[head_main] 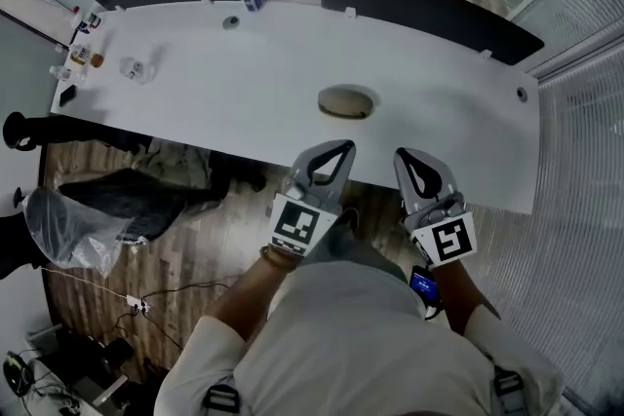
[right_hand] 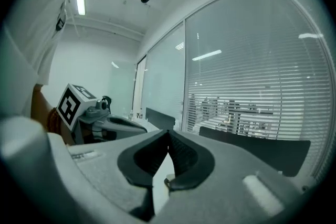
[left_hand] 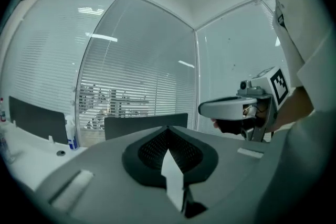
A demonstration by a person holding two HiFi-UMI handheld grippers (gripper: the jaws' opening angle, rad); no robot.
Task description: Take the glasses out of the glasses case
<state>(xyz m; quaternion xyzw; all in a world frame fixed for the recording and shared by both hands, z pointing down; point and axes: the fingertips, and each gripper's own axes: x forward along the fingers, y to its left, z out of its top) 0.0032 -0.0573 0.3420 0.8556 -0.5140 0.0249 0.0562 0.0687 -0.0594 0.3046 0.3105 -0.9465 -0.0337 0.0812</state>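
- Head view: the long white counter (head_main: 195, 83) carries the oval tan glasses case (head_main: 346, 102). The case lies flat near the counter's near edge and is closed as far as can be seen.
- Head view: the grey left hand-held gripper (head_main: 334, 149) sits over the near edge, its tips near the case but apart from it. The grey right hand-held gripper (head_main: 409, 157) is beside it, to the right of the case. Small bottles (head_main: 86, 49) stand at the counter's far left end.
- Left gripper view: the left hand-held gripper (left_hand: 169, 127) has its jaws together with nothing between them. The right hand-held gripper (left_hand: 231, 107) shows at the right.
- Right gripper view: the right hand-held gripper (right_hand: 168, 132) has its jaws together and empty. The left hand-held gripper (right_hand: 113, 123) shows at the left, and slatted window blinds (right_hand: 247, 81) fill the background.
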